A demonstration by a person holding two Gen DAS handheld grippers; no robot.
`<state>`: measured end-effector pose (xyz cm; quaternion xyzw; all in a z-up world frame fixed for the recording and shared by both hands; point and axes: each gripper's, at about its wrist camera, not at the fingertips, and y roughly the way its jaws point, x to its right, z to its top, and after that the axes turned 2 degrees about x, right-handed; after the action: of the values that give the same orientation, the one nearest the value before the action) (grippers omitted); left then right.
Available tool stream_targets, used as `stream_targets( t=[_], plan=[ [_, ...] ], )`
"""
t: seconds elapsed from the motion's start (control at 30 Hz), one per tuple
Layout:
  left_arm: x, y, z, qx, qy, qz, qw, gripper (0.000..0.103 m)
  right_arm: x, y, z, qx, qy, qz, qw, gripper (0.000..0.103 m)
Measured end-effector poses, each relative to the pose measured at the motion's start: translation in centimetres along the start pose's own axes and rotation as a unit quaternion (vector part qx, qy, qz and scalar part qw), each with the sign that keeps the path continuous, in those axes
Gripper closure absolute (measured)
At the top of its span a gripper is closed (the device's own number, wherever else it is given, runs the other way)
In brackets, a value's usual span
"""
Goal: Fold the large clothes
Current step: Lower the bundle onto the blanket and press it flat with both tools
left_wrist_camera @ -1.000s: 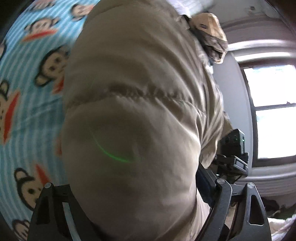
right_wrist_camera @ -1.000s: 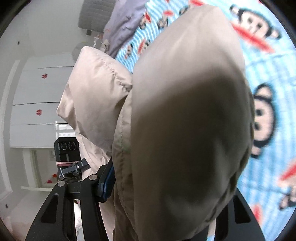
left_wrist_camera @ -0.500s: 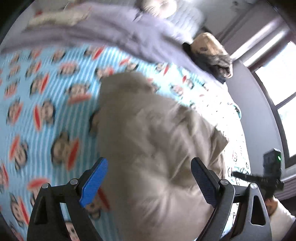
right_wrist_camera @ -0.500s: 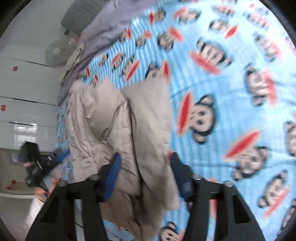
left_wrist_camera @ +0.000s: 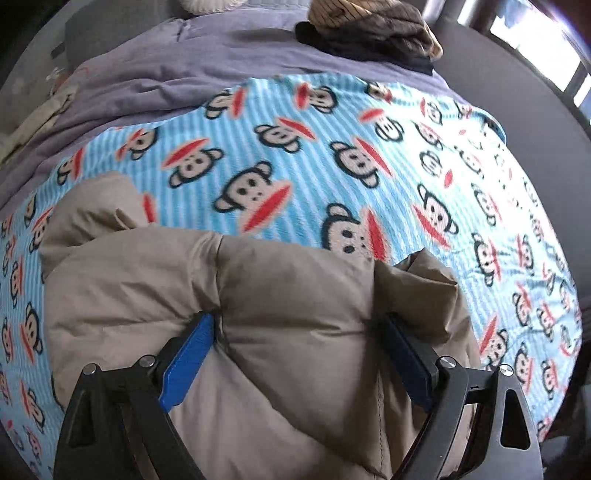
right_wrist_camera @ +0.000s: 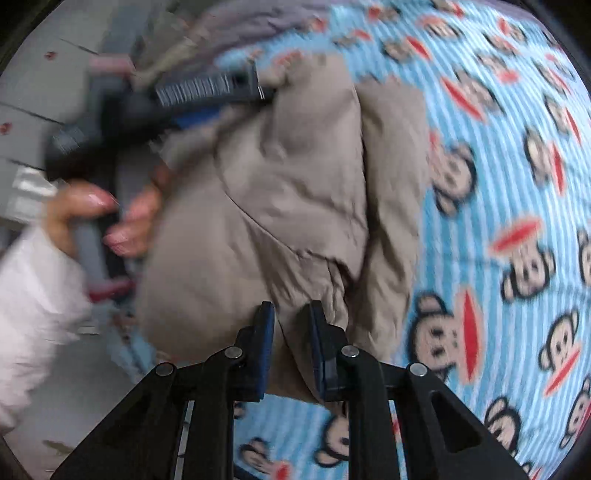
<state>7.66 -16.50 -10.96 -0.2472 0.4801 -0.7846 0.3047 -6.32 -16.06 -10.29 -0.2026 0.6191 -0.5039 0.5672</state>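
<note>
A beige puffer jacket (left_wrist_camera: 280, 295) lies bunched on a blue monkey-print blanket (left_wrist_camera: 295, 162). My left gripper (left_wrist_camera: 295, 332) is wide open, its blue pads pressed against either side of a padded fold. In the right wrist view the jacket (right_wrist_camera: 280, 192) fills the middle, and my right gripper (right_wrist_camera: 291, 314) is nearly closed, pinching a fold at the jacket's near edge. The left gripper (right_wrist_camera: 207, 88) and the hand holding it show blurred at the jacket's far left edge.
A purple sheet (left_wrist_camera: 184, 74) lies beyond the blanket, with a dark and tan pile of clothes (left_wrist_camera: 373, 33) on it. A grey wall and window are at the right. White cupboards (right_wrist_camera: 22, 110) stand left of the bed.
The jacket, held up close to both cameras a second ago, has come down onto the blanket. Both grippers opened, then the right one closed on a fold at the jacket's edge.
</note>
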Motion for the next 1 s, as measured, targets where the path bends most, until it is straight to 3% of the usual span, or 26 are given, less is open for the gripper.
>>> stream_targets(
  t=[0.2, 0.6, 0.87, 1.0],
  plan=[
    [1.6, 1.1, -0.9, -0.007, 0.023, 0.022, 0.9995, 0.011, 3.7, 3.2, -1.5, -0.01, 0.051, 0.01, 0.999, 0.096],
    [2.0, -3.2, -2.2, -0.03, 0.027, 0.03, 0.9987, 0.011, 3.5, 4.0, -2.0, -0.022, 0.044, -0.002, 0.999, 0.096],
    [0.5, -9.8, -7.6, -0.031, -0.011, 0.036, 0.9988, 0.011, 2.4, 4.6, -1.8, -0.031, 0.047, -0.022, 0.998, 0.096],
    [-0.6, -11.9, -10.9, -0.038, -0.032, 0.053, 0.9974, 0.011, 0.4, 2.2, -1.8, -0.021, 0.015, -0.034, 0.999, 0.093]
  ],
)
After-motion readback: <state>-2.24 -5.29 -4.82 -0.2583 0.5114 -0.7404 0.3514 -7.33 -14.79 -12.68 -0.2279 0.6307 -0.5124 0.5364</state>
